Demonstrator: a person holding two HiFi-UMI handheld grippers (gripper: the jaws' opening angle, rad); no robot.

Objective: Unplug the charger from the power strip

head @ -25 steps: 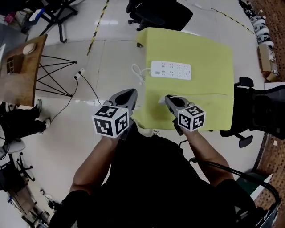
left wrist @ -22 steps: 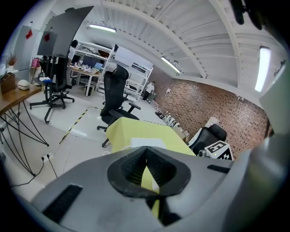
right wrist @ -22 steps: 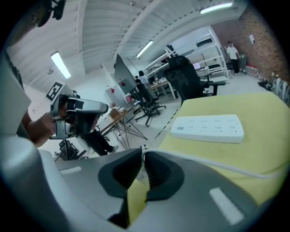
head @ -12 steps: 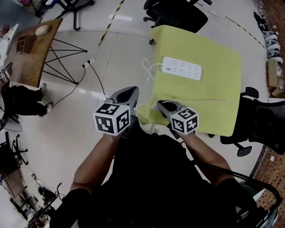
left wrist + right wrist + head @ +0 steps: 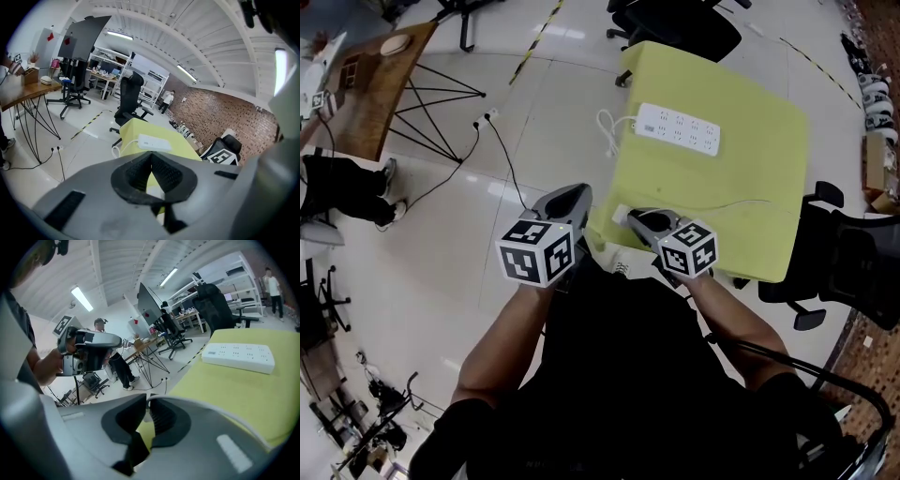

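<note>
At the near edge of the yellow table, the right claw pinches the white charger, its jaws just easing apart slightly. It is probably carrying the charger clear of the power strip, which lies well apart, with the cable trailing. The left claw hovers pressed together and empty.
</note>
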